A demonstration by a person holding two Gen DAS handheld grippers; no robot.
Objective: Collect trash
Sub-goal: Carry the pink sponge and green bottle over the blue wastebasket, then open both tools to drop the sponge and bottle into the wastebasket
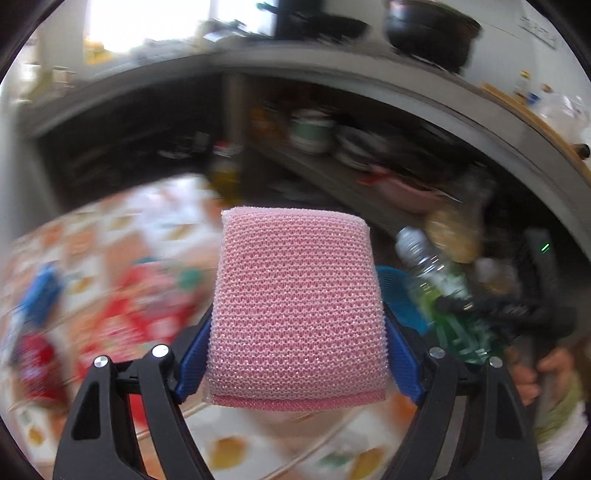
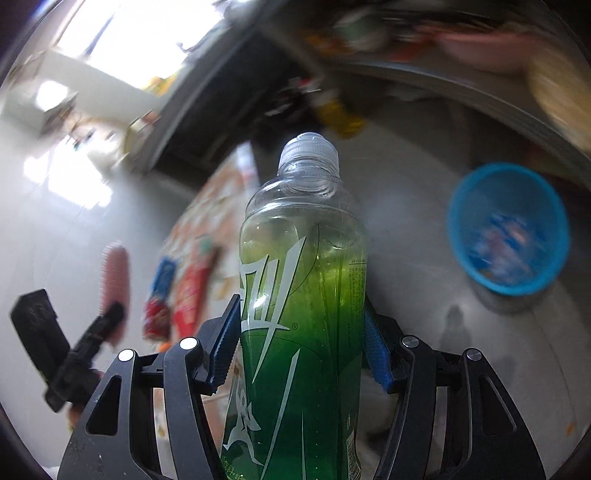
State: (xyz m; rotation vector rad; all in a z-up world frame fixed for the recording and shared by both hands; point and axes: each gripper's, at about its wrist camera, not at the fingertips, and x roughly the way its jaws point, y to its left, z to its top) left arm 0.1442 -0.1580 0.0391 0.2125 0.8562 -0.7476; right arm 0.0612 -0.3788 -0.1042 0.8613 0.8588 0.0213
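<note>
Right gripper clamping green bottle, cap pointing forward; blue bin lying ahead-right, nearer this hand. Left gripper gripping pink sponge.

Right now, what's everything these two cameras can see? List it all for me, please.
sponge: one, pink mesh, clamped between the left gripper's blue pads
bottle: one, clear plastic with green drink and a clear cap, clamped in the right gripper
basket: one, blue, on the grey floor with blurred scraps inside
wrappers: a few, red and blue, blurred, lying on the tablecloth
tablecloth: one, orange and white pattern, under the wrappers
shelf: one, grey, stacked with bowls and plates, under the counter
pot: one, black, on the counter above
left gripper: one, black with blue pads
right gripper: one, black with blue pads
person's hand: one, holding the right gripper's handle
</note>
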